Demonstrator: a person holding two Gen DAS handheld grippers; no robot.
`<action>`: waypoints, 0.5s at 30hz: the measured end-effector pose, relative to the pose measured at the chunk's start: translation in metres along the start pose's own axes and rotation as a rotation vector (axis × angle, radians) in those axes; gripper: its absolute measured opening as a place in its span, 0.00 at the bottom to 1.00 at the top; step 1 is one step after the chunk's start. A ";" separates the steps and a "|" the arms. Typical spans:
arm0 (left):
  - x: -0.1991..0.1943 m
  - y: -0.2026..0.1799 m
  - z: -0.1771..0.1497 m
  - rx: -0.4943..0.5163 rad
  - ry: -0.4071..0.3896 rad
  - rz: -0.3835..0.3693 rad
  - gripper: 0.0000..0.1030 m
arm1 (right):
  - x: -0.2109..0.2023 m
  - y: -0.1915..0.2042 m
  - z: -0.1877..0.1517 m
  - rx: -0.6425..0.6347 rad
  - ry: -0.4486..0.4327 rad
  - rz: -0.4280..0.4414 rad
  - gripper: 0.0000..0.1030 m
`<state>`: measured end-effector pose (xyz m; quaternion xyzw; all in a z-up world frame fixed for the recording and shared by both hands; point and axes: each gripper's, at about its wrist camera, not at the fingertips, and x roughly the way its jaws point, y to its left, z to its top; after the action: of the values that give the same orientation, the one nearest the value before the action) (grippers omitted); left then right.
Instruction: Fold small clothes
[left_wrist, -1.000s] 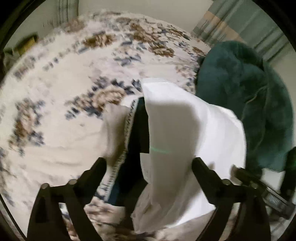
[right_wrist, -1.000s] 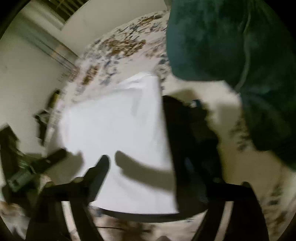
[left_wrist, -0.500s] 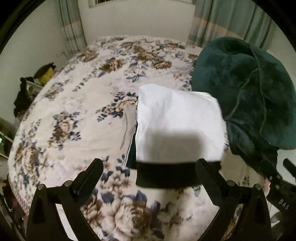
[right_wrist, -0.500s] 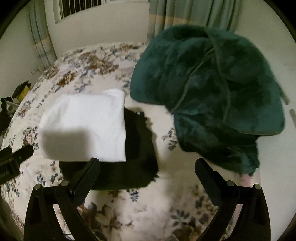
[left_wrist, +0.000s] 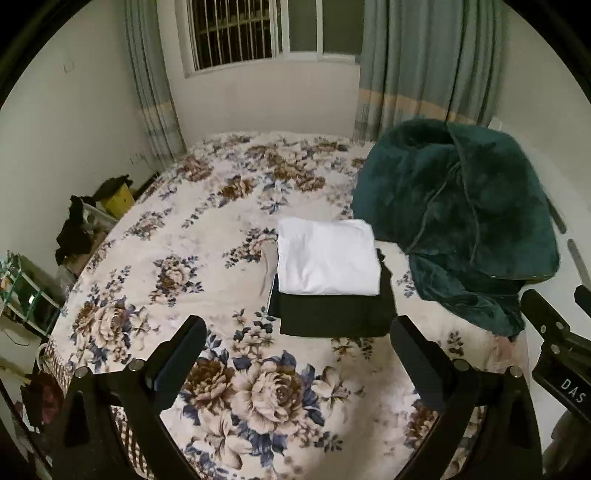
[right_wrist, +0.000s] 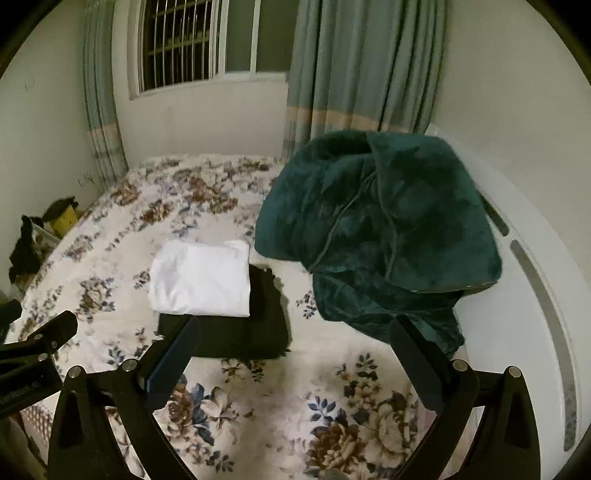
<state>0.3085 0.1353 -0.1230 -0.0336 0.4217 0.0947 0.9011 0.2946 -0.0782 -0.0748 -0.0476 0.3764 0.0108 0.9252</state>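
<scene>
Folding appears complete: white garment (left_wrist: 328, 256) lies folded atop folded black garment (left_wrist: 334, 314) on the bed (left_wrist: 155, 258); left gripper (left_wrist: 297, 356) and right gripper (right_wrist: 295, 356) gape wide, empty, next needing another item.

Both wrist cameras look down from well above the bed (left_wrist: 155, 236) — sharing the folded clothes (left_wrist: 328, 256) ahead, side by side.

floral bedspread (left_wrist: 229, 229) under a heaped dark green blanket (left_wrist: 461, 218), with curtains (left_wrist: 417, 62) flanking a barred window (left_wrist: 236, 29).
</scene>
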 end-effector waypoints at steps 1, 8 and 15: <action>-0.017 -0.002 -0.003 0.004 -0.018 0.001 0.99 | -0.017 -0.004 -0.001 0.006 -0.011 0.005 1.00; -0.084 -0.011 -0.021 0.006 -0.074 -0.007 0.99 | -0.110 -0.024 -0.010 0.010 -0.079 0.030 1.00; -0.125 -0.017 -0.027 -0.006 -0.136 0.014 0.99 | -0.172 -0.041 -0.013 0.006 -0.143 0.037 1.00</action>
<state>0.2135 0.0969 -0.0451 -0.0270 0.3594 0.1045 0.9269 0.1648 -0.1174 0.0393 -0.0369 0.3100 0.0299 0.9495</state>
